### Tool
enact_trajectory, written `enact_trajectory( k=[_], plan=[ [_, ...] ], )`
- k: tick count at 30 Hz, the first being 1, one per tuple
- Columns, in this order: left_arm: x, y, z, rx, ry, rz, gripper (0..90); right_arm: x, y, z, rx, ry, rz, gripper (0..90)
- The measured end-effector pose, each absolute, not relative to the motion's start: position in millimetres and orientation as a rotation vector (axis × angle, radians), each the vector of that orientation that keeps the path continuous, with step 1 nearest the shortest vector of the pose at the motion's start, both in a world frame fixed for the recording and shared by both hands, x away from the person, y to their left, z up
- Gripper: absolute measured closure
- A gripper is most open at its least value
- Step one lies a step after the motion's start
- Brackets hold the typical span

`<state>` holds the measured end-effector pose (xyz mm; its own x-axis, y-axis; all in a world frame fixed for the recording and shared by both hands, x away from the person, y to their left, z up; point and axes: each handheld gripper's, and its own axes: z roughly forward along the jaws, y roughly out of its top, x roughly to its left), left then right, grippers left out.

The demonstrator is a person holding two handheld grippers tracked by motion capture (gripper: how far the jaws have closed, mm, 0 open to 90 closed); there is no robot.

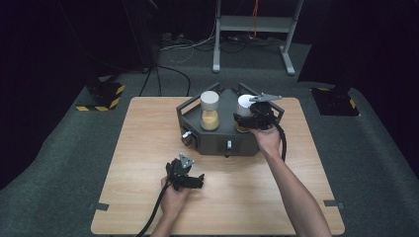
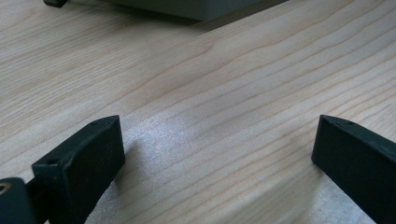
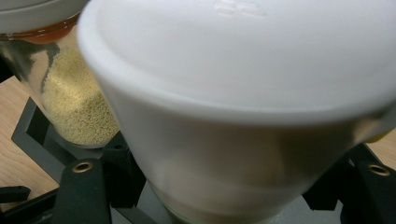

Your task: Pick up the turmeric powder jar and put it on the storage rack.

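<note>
The white-lidded clear glass jar of yellow grain (image 1: 244, 114) on the right side of the dark grey angular holder tray (image 1: 225, 138) is taken as the object in hand. In the right gripper view its white plastic lid (image 3: 243, 60) is seen very close, directly between the two black jaws, which stand against its sides. The right gripper (image 1: 253, 120) is read as clamped on this jar at lid level, the jaws near their tightest.

Step judged: grasp completed, jar not yet lifted; its base cannot be seen, so whether it is seated in the tray cannot be told. The next move is judged to call for a straight vertical lift, or a twist of the lid, with the grip kept firm, since a smooth lid may slip.

Beside the gripped jar, to its left in the high view, a second white-lidded jar of yellow grain (image 1: 210, 111) is noted, near but apart.

The left gripper (image 1: 190, 180) is held low over the pale wooden table (image 2: 210, 93), well apart from the tray, jaws spread wide with nothing between them.
</note>
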<state>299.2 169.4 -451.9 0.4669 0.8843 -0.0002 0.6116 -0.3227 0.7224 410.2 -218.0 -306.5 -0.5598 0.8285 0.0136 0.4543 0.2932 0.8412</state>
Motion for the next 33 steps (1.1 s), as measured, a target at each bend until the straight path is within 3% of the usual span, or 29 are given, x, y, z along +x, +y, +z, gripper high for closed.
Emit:
enact_trajectory(
  k=[6, 19, 33],
  plan=[
    [299.2, 169.4, -451.9, 2.054, 1.238, 0.528, 2.3, 409.8, -218.9, -307.4, 1.148, 2.138, 1.186, 29.2],
    [299.1, 169.4, -451.9, 2.053, 1.239, 0.528, 2.2, 413.1, -228.6, -309.9, 1.179, 2.144, 1.241, 13.2],
    [299.2, 169.4, -452.0, 2.052, 1.239, 0.527, 2.3, 407.6, -245.3, -310.2, 1.206, 2.142, 1.294, 11.0]
  ],
)
